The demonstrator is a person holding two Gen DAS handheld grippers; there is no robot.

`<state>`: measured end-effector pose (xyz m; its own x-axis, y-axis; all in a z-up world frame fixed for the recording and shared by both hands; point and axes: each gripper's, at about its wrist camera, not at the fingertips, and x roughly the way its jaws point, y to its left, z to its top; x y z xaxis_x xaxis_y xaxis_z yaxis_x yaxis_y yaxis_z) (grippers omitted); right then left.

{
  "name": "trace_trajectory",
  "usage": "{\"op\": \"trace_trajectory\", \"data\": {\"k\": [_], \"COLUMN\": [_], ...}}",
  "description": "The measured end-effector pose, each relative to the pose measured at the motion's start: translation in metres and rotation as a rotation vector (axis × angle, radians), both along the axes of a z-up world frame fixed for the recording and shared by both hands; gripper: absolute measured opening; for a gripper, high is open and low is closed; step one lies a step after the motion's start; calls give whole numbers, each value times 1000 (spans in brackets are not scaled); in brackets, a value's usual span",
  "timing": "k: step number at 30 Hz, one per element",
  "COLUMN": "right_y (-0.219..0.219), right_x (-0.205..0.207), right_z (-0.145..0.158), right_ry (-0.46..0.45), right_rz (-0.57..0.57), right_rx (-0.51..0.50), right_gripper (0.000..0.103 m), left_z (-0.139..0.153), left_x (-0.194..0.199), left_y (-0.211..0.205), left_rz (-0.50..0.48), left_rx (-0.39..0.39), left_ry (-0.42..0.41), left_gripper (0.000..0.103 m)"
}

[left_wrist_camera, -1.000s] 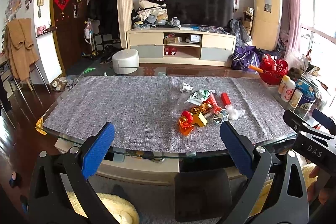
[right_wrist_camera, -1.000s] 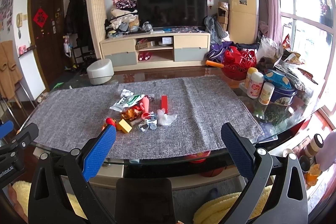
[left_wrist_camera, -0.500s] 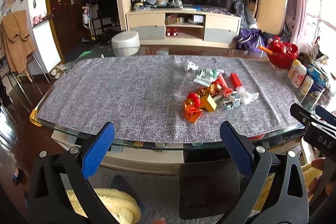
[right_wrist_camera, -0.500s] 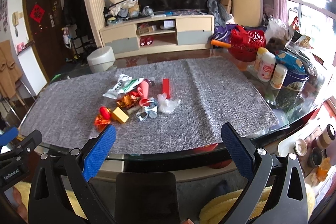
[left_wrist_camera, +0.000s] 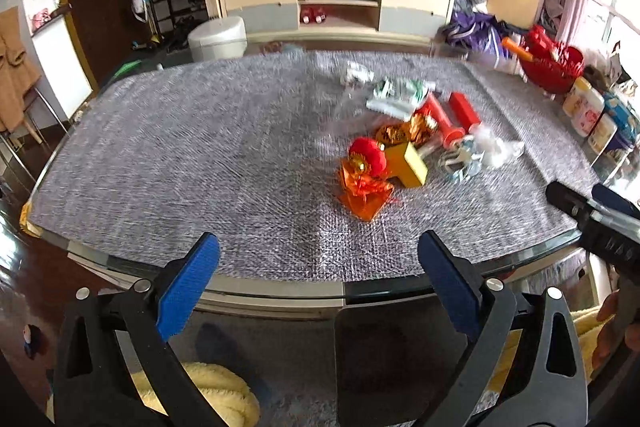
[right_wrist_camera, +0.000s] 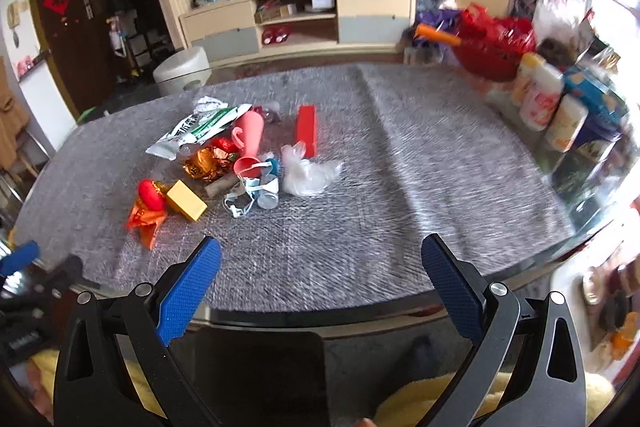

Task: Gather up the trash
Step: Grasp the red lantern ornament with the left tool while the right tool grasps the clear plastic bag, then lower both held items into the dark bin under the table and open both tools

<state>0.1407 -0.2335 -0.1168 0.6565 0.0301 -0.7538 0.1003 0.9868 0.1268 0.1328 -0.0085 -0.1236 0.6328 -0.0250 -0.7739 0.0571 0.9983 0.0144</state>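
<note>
Both tongs have advanced toward the counter since the earlier frames; its glass edge now lies just ahead of their blue pads, and the trash pile appears larger. Left tongs stand wide apart, holding nothing. Right tongs likewise stand wide apart and empty. The pile rests on the grey cloth, at about 1 o'clock in the left view and 11 o'clock in the right view. It includes a yellow box touching a red ornament, a crumpled mask, a clear plastic bag and a red stick. Bottles stand at 2 o'clock, well apart from the pile.
</note>
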Motion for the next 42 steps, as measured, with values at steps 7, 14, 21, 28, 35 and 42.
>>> {"op": "trace_trajectory", "data": {"k": [7, 14, 21, 28, 35, 42], "right_y": [-7, -10, -7, -4, -3, -1], "right_x": [33, 67, 93, 107, 109, 105], "right_z": [-19, -26, -32, -51, -57, -53], "right_ry": [29, 36, 46, 100, 95, 80], "right_rz": [-12, 7, 22, 41, 55, 79], "right_rx": [7, 27, 26, 58, 39, 19], "right_gripper": [100, 75, 62, 58, 43, 31], "left_z": [-28, -14, -11, -24, -40, -46], "left_x": [28, 56, 85, 110, 120, 122], "left_y": [5, -1, -11, -20, -20, -22], "left_rz": [-8, -30, -65, -102, -105, -116], "left_rx": [-46, -53, -84, -97, -114, -107], "left_ry": [84, 45, 47, 83, 119, 124], "left_gripper": [83, 81, 67, 52, 42, 29]}}
